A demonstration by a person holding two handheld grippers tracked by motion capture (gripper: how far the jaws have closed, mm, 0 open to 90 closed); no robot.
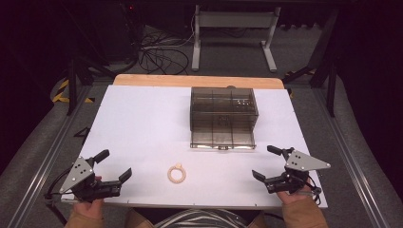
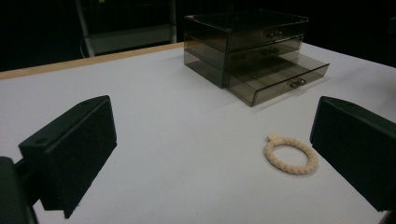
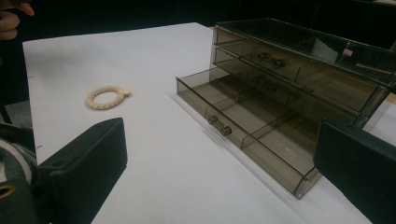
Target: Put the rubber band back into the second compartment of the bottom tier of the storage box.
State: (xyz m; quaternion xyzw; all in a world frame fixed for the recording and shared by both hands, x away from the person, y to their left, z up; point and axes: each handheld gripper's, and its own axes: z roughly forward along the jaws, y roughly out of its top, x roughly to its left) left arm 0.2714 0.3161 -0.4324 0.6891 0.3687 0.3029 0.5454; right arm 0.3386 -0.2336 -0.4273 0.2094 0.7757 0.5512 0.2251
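Both tools, left (image 1: 115, 165) and right (image 1: 263, 162), are being held spread over the white worktop (image 1: 142, 123), flanking a braided ring (image 1: 176, 173); the drawer box's (image 1: 223, 111) bottom drawer (image 3: 243, 135) is standing open.

Beside the white table (image 1: 142, 118), the black left gripper (image 1: 114, 164) and right gripper (image 1: 263, 161) each carry a screw-dotted grey triangular plate and trailing cable, held from tan sleeves (image 1: 304, 216).
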